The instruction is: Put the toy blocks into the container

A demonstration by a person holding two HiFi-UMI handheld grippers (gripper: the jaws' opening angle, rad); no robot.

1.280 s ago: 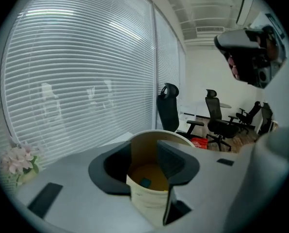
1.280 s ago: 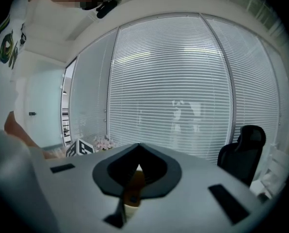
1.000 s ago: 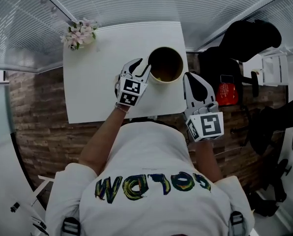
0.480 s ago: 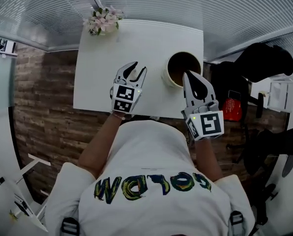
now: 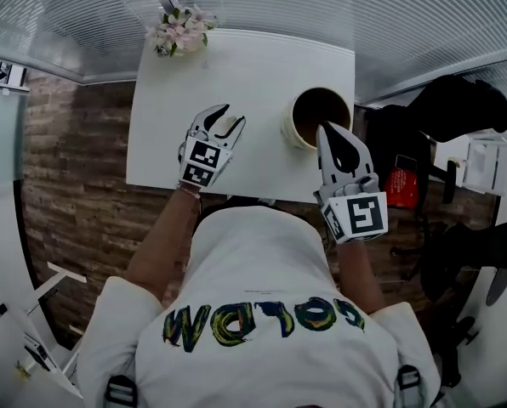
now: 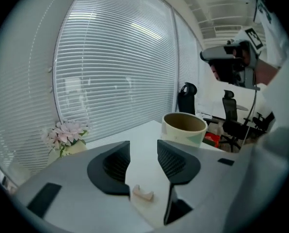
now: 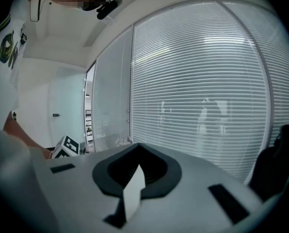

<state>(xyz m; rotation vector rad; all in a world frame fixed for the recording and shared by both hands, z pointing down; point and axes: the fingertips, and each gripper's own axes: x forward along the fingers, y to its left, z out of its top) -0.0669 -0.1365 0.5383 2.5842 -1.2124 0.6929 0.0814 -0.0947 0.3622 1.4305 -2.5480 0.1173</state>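
Desk (image 5: 245, 75): white; one toy block (image 6: 142, 193) showed on it, apparently yet to go in.
Container (image 5: 290, 131): stood on the desk's right side; contents unclear.
Your left hand-held gripper (image 5: 230, 117): tilted down, jaws had just been opening, astride the toy block, not gripping.
Your right hand-held gripper (image 5: 330, 133): closed, empty, by the container's rim.
Toy block: small, pale, lay flat.

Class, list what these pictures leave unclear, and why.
The container's contents: head view, interior too dark; left gripper view, wall hides them.
A pale piece between the left gripper's jaws, which have just been opening: left gripper view, too small to identify.
Whether the right gripper touches the container: head view, they overlap.
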